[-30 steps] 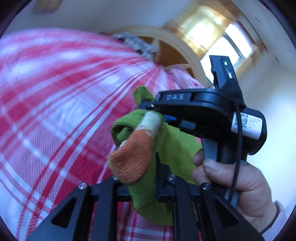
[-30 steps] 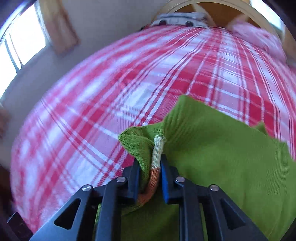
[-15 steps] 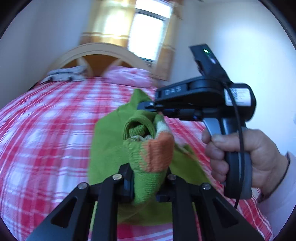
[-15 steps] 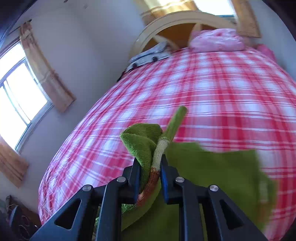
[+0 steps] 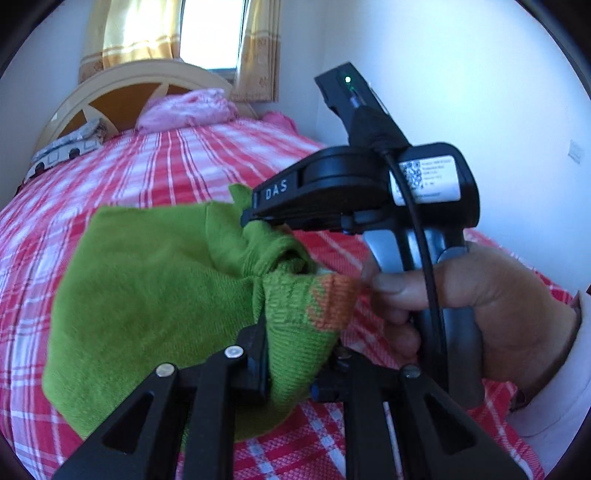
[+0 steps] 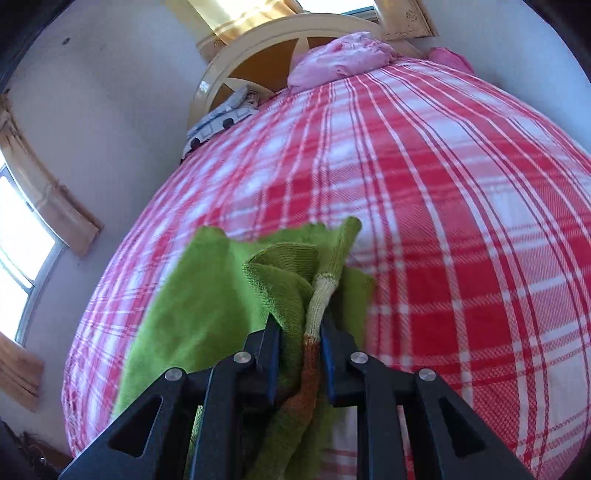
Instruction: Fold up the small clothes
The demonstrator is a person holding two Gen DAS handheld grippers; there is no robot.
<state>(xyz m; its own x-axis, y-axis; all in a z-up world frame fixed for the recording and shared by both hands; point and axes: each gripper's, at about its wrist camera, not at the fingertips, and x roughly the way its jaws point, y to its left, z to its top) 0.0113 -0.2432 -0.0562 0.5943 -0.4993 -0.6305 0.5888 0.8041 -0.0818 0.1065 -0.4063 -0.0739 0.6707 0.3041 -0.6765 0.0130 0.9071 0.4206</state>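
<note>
A small green knit garment [image 5: 147,288] with an orange and cream cuff [image 5: 332,295] hangs over the red plaid bed. My left gripper [image 5: 295,365] is shut on a green ribbed edge beside the orange patch. My right gripper [image 6: 299,354] is shut on the cuff strip [image 6: 321,295] of the same garment [image 6: 207,295]. In the left wrist view the right gripper's body [image 5: 354,195] sits just beyond and to the right, its fingers pinching the bunched cloth. The garment's body spreads to the left of both grippers.
The red and white plaid bedspread [image 6: 424,206] fills the area below. A pink pillow [image 6: 343,55] and a grey patterned cloth [image 6: 218,118] lie by the curved headboard [image 6: 258,48]. Walls and curtained windows [image 5: 207,33] surround the bed.
Both grippers have kept their hold and swung the garment. Its green body has spread out to the left and sits lower over the bed. The views have tilted towards the headboard.
</note>
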